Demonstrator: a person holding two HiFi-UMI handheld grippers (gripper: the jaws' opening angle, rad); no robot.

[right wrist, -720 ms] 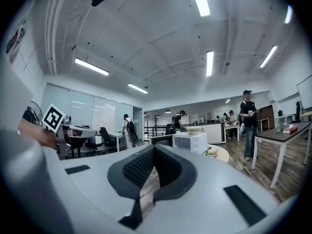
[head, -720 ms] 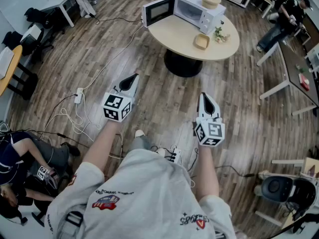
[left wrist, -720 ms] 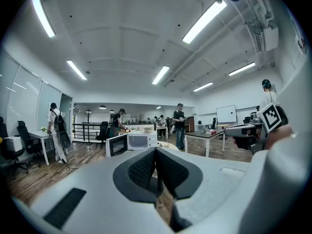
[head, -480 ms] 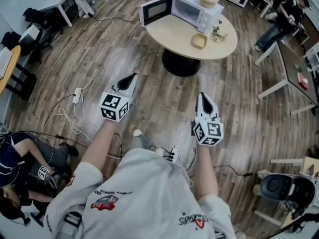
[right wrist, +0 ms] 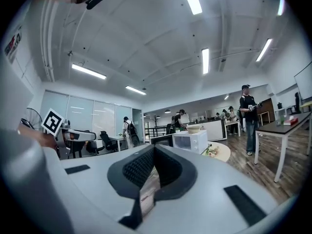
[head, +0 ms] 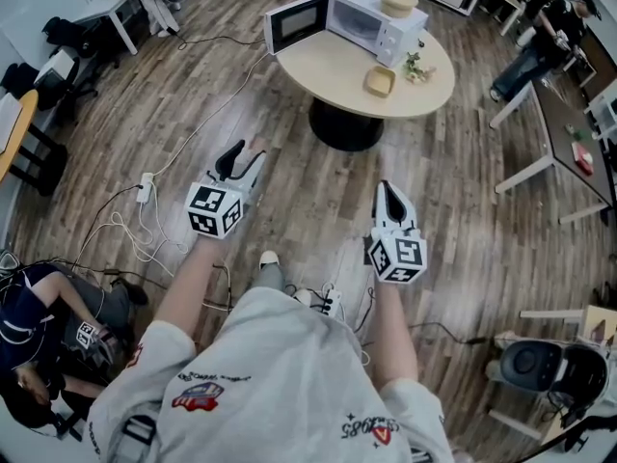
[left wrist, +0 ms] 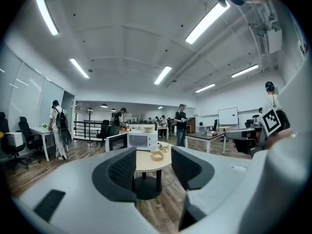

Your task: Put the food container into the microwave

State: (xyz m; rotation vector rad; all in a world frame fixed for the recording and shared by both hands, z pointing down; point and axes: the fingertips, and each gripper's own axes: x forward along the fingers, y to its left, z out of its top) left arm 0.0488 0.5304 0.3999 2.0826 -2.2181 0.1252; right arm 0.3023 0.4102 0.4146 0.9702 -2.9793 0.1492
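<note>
A white microwave (head: 364, 15) stands on a round beige table (head: 337, 66) far ahead, its door (head: 297, 22) swung open to the left. A small tan food container (head: 380, 81) lies on the table in front of it. A round lidded dish (head: 399, 1) rests on top of the microwave. My left gripper (head: 238, 154) hovers over the wooden floor, well short of the table, jaws open and empty. My right gripper (head: 392, 197) is level with it, jaws shut with nothing between them. The left gripper view frames the microwave (left wrist: 141, 141) and the container (left wrist: 157, 155) between its pads.
A small plant (head: 418, 66) sits on the table's right side. Cables and a power strip (head: 147, 185) trail over the floor at left. Desks, chairs and several people stand around the office. A person sits at lower left (head: 39, 326). A desk (head: 569, 114) lies right.
The table and microwave have drifted up and left in the head view. My left gripper's jaws have opened; the right gripper stays shut.
</note>
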